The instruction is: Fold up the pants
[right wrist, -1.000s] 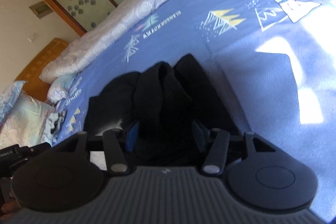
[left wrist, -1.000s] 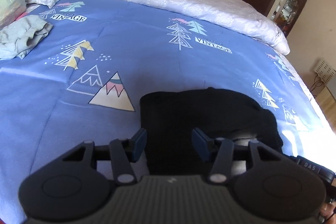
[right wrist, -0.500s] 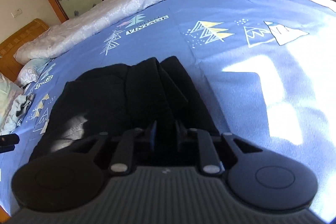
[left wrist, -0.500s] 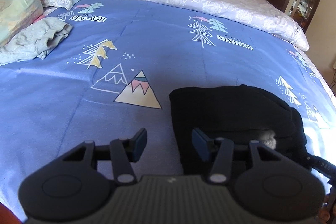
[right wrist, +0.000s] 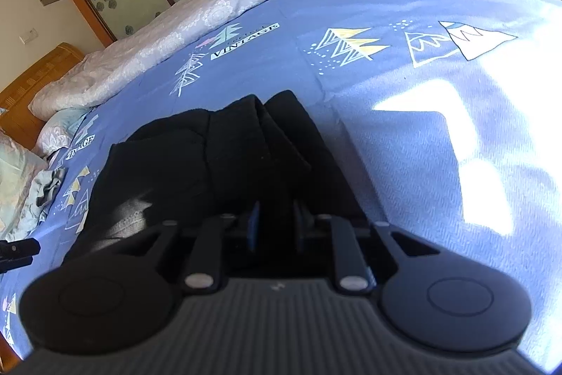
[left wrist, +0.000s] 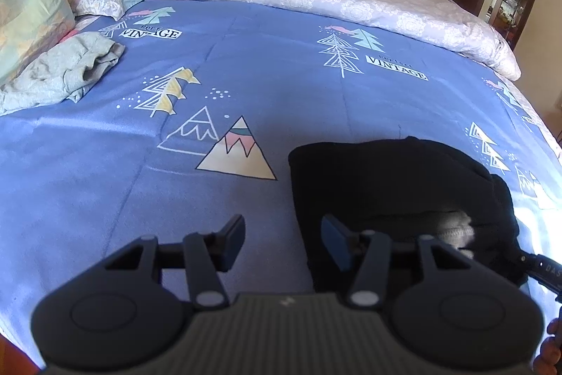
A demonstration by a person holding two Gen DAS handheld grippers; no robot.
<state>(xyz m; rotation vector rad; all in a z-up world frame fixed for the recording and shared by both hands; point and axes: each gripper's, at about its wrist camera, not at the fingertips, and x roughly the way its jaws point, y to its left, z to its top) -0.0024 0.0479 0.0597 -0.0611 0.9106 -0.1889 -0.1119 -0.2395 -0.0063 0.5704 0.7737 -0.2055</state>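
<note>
we pinch black pants (right wrist: 217,164) edge, right gripper (right wrist: 275,227) clenched; left gripper (left wrist: 282,243) released, empty. next, we judge: carry final fold across.

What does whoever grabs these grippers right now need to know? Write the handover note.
Left gripper: open, holding nothing, beside the left edge of the black pants.
Right gripper: nearly shut, apparently pinching the near edge of the pants.
The pants lie bunched into a compact bundle on the blue bedsheet; the right side is still lumpy.
Left to do: probably flatten that side and square up the fold.
</note>
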